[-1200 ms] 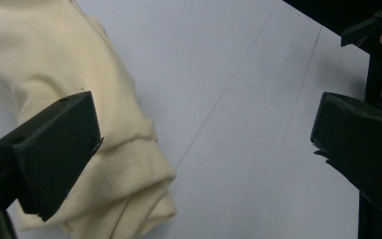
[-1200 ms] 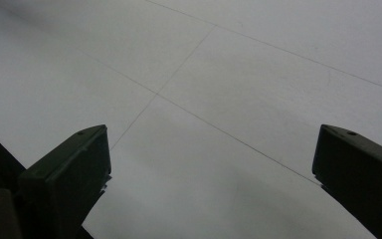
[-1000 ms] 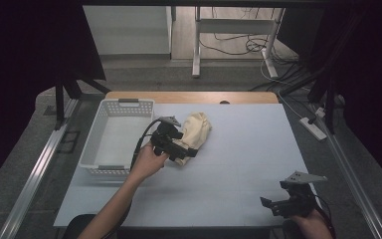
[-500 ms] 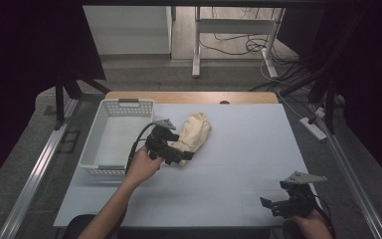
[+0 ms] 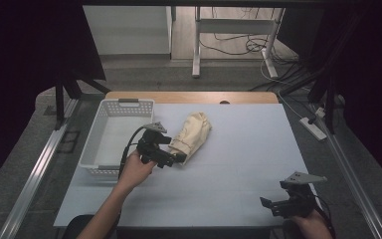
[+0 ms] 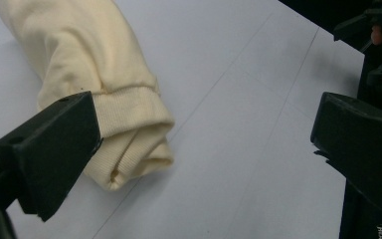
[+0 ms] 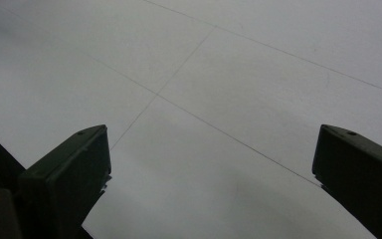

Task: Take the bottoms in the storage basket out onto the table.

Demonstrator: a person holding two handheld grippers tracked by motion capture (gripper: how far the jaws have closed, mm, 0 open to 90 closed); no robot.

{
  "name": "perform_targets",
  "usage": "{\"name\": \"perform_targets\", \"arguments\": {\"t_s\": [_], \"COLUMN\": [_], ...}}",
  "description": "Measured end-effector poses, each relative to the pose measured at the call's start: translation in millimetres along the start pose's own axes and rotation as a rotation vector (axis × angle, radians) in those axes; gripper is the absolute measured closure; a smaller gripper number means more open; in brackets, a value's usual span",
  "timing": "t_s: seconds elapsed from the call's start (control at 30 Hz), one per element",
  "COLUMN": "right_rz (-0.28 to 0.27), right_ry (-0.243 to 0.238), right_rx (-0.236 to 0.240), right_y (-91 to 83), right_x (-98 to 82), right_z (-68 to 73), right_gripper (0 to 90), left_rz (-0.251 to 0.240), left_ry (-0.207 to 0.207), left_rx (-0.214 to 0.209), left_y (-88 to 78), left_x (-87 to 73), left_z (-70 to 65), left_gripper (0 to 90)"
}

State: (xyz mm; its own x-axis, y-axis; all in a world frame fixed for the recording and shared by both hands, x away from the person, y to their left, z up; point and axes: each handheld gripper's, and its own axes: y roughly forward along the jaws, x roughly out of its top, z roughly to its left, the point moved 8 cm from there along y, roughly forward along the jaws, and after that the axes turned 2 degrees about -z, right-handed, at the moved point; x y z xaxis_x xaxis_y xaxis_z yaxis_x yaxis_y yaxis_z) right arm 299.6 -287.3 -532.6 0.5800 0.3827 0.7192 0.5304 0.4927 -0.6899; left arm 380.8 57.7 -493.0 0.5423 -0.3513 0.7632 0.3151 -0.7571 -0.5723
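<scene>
The cloth [image 5: 191,138] lies rolled near the desk's [image 5: 238,164] far left, just beside the basket [image 5: 110,139]. The left gripper [image 5: 178,158] sits at its near end, jaws wide open. The right gripper [image 5: 268,205] hovers at the near right corner, jaws apart.

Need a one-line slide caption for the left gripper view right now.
Open left gripper beside the ribbed cuff end of a rolled cream garment on the white table.

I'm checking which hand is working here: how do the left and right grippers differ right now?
The left gripper sits at the cuffed end of the cream rolled garment, beside the white basket; the right gripper hangs at the table's near right corner, over bare surface. Both have their fingers wide open, holding nothing.
</scene>
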Motion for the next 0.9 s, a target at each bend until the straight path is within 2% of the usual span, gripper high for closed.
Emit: {"name": "perform_targets", "arguments": {"t_s": [0.37,0.9], "right_rz": [-0.003,-0.003], "right_ry": [-0.001,-0.003], "right_rx": [-0.001,-0.001], "right_y": [-0.3,-0.3], "right_x": [0.0,0.0], "right_z": [-0.2,-0.1], "right_gripper": [2.3,2.3], "left_rz": [-0.017,-0.041], "left_ry": [0.001,-0.026], "left_rx": [-0.006,0.021], "left_y": [-10.0,-30.3], "left_x": [-4.5,-21.0], "left_z": [-7.3,-6.4], "left_gripper": [0.0,0.0]}}
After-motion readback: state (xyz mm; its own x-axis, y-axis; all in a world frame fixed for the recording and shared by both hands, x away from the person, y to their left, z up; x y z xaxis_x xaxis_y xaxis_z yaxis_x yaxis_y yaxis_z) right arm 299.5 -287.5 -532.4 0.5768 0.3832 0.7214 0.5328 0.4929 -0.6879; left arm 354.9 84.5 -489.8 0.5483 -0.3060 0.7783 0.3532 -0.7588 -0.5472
